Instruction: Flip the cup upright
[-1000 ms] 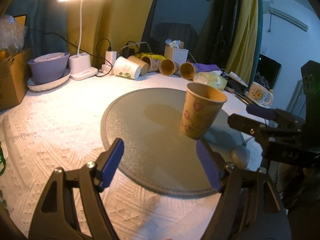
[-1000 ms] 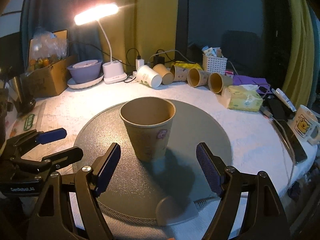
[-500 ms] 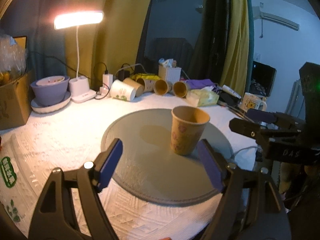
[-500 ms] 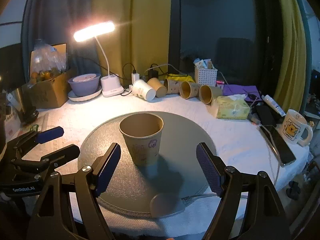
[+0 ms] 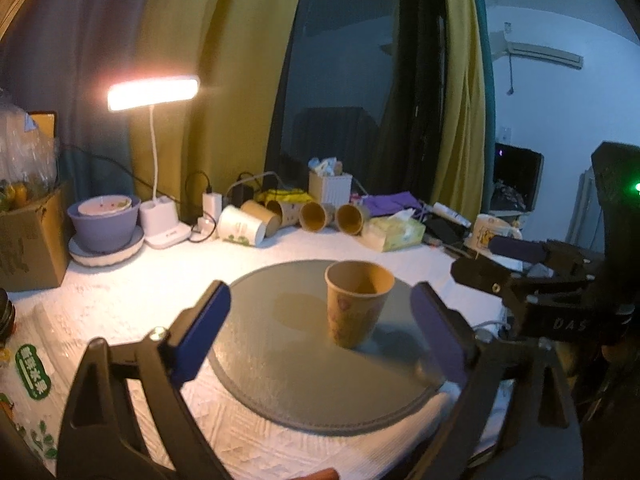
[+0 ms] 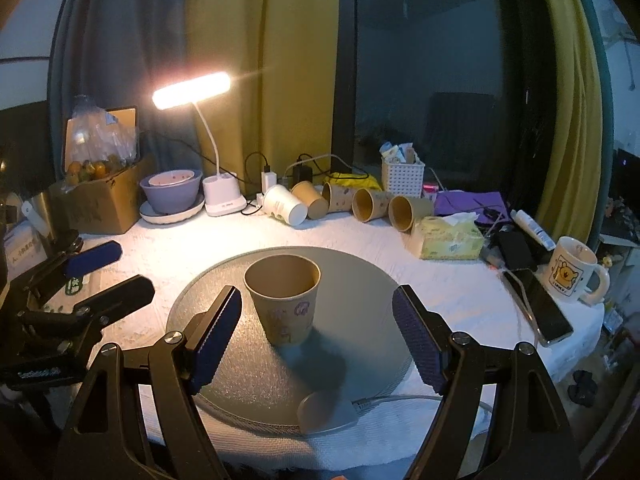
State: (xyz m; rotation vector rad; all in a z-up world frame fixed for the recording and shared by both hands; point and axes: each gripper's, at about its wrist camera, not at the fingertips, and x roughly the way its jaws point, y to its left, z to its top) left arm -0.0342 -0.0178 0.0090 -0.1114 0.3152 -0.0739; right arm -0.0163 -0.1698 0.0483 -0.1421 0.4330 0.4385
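Standing upright on the round grey mat [image 5: 280,360], the cup [image 5: 357,304] sits beyond the left gripper [image 5: 320,332]; jaws wide apart, touching nothing; right wrist view: right gripper [image 6: 318,336] likewise spread, cup [image 6: 285,300] untouched between and beyond 2 pads.

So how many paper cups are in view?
6. One upright on the mat; five on their sides by the back wall: white, then brown. More may be hidden.

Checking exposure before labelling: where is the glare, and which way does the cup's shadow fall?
Left wrist view: the desk lamp blooms white; the paper cup looks slightly soft. Right wrist view: the lamp flares too, and the cup's shadow falls toward the camera across the round mat.
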